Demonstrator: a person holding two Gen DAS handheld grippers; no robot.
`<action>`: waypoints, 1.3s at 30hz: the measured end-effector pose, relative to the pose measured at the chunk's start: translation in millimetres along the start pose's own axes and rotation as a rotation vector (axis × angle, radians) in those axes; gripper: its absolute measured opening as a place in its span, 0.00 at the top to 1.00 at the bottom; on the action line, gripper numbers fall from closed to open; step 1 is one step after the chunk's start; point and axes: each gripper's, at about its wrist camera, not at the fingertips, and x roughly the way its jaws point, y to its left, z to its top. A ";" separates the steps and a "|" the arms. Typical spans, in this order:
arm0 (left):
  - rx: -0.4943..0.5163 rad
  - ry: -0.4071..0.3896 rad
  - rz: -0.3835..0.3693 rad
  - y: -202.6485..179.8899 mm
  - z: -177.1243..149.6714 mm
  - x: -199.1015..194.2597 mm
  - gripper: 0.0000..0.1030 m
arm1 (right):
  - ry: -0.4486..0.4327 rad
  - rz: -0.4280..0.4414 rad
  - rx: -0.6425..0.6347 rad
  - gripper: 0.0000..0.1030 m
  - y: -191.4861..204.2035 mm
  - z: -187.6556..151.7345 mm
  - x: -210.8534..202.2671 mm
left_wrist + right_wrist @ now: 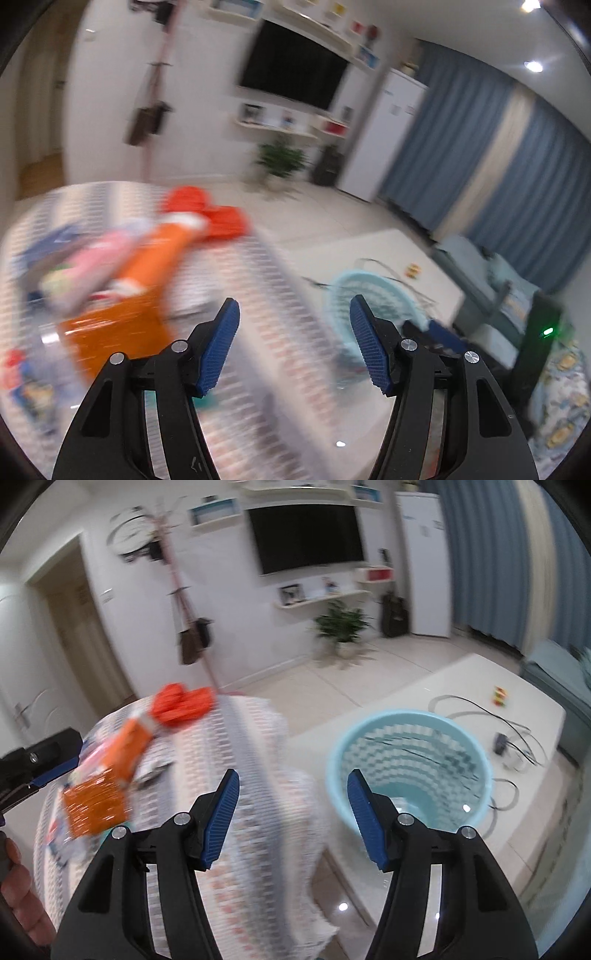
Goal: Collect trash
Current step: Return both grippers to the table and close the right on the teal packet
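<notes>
Trash lies in a blurred heap on a round table with a patterned cloth (240,760): an orange box (129,746), an orange foil wrapper (92,805), a red crumpled bag (183,701) and pink and blue packets (92,258). The orange box (155,258) and red bag (221,218) also show in the left wrist view. A light blue mesh basket (410,768) stands on a low white table (461,686) to the right; it also shows in the left wrist view (369,295). My left gripper (293,347) is open and empty above the cloth. My right gripper (291,819) is open and empty between table and basket.
Black cables (509,723) and a small coloured cube (498,696) lie on the low white table. A coat stand (184,602), a potted plant (341,624), a wall TV (306,535) and a white fridge (424,561) stand behind. Blue curtains (498,155) and a sofa (480,280) are at the right.
</notes>
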 end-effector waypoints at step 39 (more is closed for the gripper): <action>-0.175 0.037 0.497 213.3 -113.2 -107.2 0.23 | 0.264 0.190 -0.366 0.39 191.0 -86.9 80.0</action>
